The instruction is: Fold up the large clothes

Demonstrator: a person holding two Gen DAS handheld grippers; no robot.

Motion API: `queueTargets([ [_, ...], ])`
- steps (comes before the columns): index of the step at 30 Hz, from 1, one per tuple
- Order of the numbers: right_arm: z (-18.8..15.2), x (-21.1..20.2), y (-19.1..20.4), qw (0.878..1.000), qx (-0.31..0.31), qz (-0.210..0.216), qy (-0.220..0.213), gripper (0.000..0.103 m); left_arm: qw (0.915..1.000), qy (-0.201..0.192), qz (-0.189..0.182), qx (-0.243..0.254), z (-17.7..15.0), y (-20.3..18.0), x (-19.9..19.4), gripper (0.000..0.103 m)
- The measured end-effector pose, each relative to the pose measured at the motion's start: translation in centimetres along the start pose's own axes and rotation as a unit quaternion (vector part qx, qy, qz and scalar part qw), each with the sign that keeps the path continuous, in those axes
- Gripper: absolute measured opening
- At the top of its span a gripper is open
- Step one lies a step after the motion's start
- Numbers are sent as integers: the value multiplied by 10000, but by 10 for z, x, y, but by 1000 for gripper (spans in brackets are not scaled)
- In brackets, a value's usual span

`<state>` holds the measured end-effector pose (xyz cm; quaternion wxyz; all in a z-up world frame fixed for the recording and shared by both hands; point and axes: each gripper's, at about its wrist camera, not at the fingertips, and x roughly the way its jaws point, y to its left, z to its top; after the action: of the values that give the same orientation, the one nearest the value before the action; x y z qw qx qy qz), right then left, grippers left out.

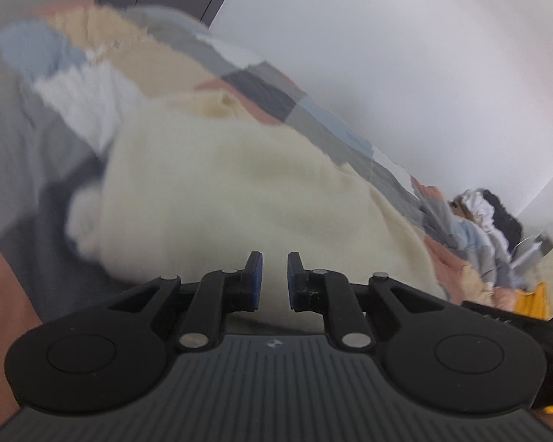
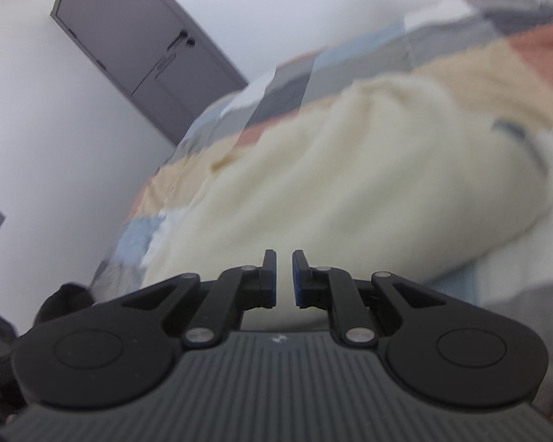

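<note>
The cream garment [image 1: 217, 191] lies spread on the bed [image 1: 103, 62], on top of a patchwork cover of grey, blue, peach and beige squares, and it fills the middle of both wrist views. Taking the garment as the landmark: the left gripper [image 1: 272, 280] hangs just above its near edge, and the right gripper [image 2: 284, 276] does the same from the other side. A grey door [image 2: 136, 44] stands beyond the garment's far end, and a small heap of other clothes [image 1: 486, 217] sits past its right side in the left view.

Both sets of jaws stand a narrow slot apart with nothing between the blue pads — neither grips cloth.

The fabric looks thick and fuzzy, like fleece or a soft knit, though blur hides the weave. It should be light for its bulk, wholly limp, and grippy rather than slick — it will sag and drag on the cover instead of sliding. The best hold is probably a single layer at an outer edge or corner, one gripper to each side, pinched deep enough that the pile does not slip free.
</note>
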<state>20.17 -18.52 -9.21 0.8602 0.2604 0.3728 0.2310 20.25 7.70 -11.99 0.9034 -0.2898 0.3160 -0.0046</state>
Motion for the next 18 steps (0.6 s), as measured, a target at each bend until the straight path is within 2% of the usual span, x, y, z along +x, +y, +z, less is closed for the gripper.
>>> queueTargets([
  [3, -7, 8, -4, 9987, 380, 186, 276, 13, 9986, 306, -193, -395, -7, 10, 9, 17],
  [4, -10, 11, -6, 9977, 525, 231, 357, 13, 9978, 370, -206, -509, -8, 13, 12, 21],
  [5, -12, 14, -9, 9965, 662, 267, 432, 13, 9971, 399, -230, -606, -8, 17, 14, 27],
  [7, -13, 21, -16, 9931, 963, 281, 609, 16, 9953, 416, -300, -822, -9, 24, 17, 52],
  [9, -15, 27, -25, 9882, 1314, 303, 733, 42, 9932, 421, -384, -1018, -7, 30, 20, 56],
  [10, -17, 29, -29, 9856, 1479, 331, 749, 71, 9922, 434, -413, -1089, -7, 32, 23, 58],
  [11, -19, 30, -31, 9831, 1637, 357, 741, 87, 9912, 457, -438, -1165, -6, 34, 26, 60],
  [13, -22, 35, -35, 9775, 1927, 422, 741, 87, 9862, 519, -575, -1466, -5, 42, 32, 70],
  [15, -22, 41, -40, 9720, 2168, 456, 781, 87, 9768, 613, -738, -1916, -5, 54, 40, 70],
  [18, -21, 44, -52, 9656, 2505, 342, 612, 88, 9599, 648, -905, -2571, -8, 74, 48, 70],
])
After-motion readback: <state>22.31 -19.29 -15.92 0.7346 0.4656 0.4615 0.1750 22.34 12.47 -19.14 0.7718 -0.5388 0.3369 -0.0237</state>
